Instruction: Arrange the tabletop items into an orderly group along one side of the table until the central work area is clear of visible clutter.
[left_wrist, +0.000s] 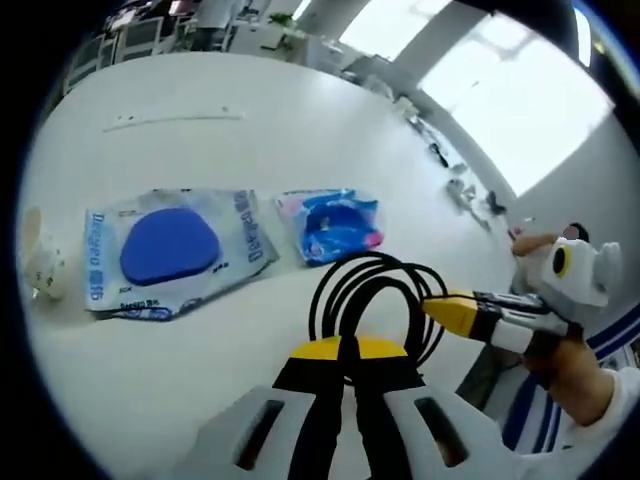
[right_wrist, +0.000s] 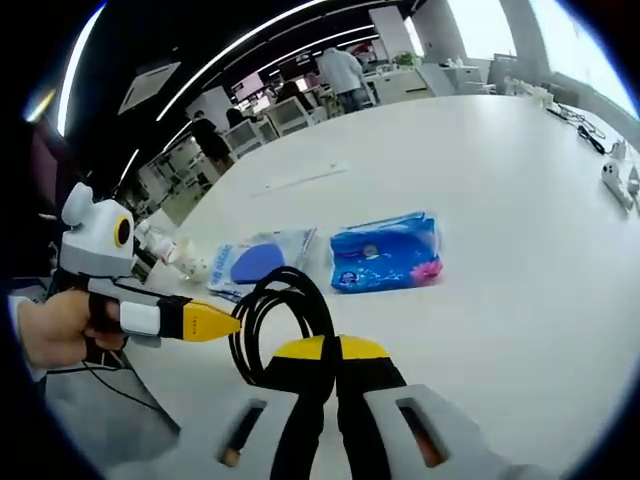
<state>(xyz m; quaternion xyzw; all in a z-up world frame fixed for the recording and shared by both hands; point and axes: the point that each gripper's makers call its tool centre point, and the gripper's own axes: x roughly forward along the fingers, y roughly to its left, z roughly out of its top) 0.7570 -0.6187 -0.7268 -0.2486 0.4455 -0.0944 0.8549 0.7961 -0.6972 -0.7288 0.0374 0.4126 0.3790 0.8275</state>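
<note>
A coil of black cable (left_wrist: 372, 262) hangs over the white table (left_wrist: 250, 90). My left gripper (left_wrist: 347, 348) is shut on the coil's near side. My right gripper (left_wrist: 440, 308) comes in from the right, its yellow tip pinching the coil's other side. In the right gripper view the same cable (right_wrist: 290, 275) sits at my right gripper (right_wrist: 332, 348), whose jaws are closed, while the left gripper (right_wrist: 222, 322) holds it from the left. Flat on the table lie a blue pad in a clear printed bag (left_wrist: 170, 250) (right_wrist: 262, 258) and a blue packet (left_wrist: 335, 225) (right_wrist: 385, 252).
A small white object (left_wrist: 45, 265) stands at the table's left edge beside the bag. A thin white strip (left_wrist: 175, 120) lies further out. Plugs and wires (right_wrist: 615, 175) sit along the far right rim. A person's hand (right_wrist: 60, 330) holds the left gripper. Office desks and people stand behind.
</note>
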